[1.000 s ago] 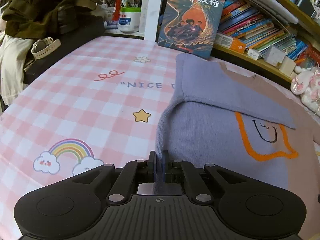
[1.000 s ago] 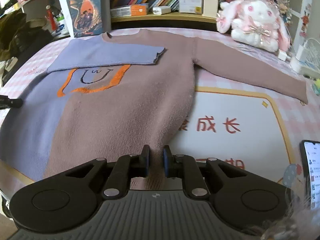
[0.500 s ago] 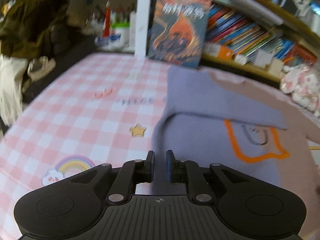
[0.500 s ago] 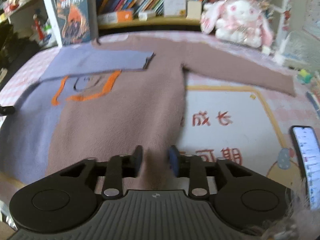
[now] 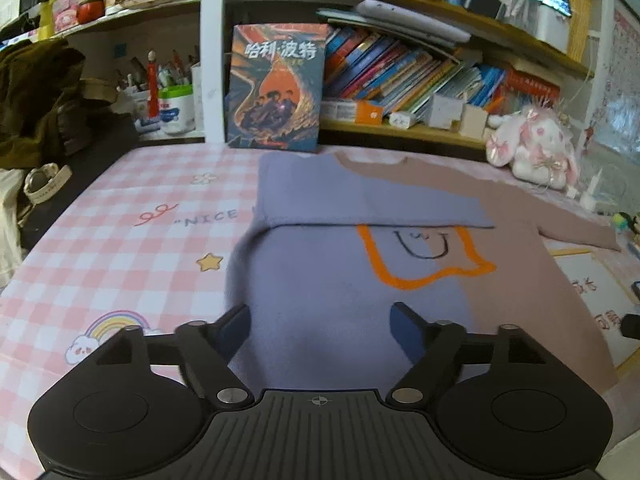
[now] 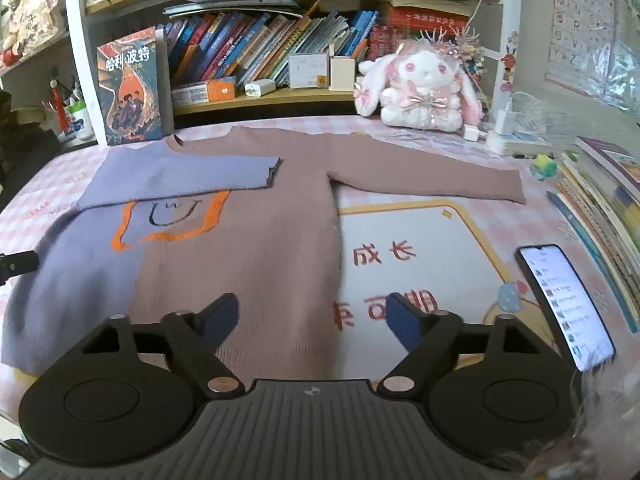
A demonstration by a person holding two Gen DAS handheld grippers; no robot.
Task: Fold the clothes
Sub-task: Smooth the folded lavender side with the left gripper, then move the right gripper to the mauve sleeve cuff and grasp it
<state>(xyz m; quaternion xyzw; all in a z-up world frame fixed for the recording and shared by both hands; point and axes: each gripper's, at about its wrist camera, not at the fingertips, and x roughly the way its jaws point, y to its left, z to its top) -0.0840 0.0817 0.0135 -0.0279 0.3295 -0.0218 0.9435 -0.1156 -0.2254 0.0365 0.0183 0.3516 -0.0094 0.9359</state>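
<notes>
A pink checked table [image 5: 132, 240] carries a two-tone sweater [image 6: 248, 248], lilac on one half and dusty brown on the other, lying flat on its back with the hem toward the cameras and the neckline toward the bookshelf [image 6: 280, 96]. Its lilac sleeve [image 6: 180, 178] is already folded across the chest, covering the top of the orange-outlined motif [image 5: 424, 256], while the brown sleeve [image 6: 432, 178] is stretched out sideways over a printed mat [image 6: 424, 264], short of a lit phone [image 6: 564, 304]. The left claw [image 5: 320, 330] hangs over the lilac part near the hem and the right claw [image 6: 312, 320] over the brown part near the hem; the jaws of both have just been opening and now stand wide, with the knit lying beneath them but nothing pinched. The step in hand looks like letting go of the hem after straightening the body. The next move probably calls for the right claw to travel to the brown sleeve's cuff, pinch it, and carry it across the chest to match the lilac one, keeping the body from shifting on the table.
</notes>
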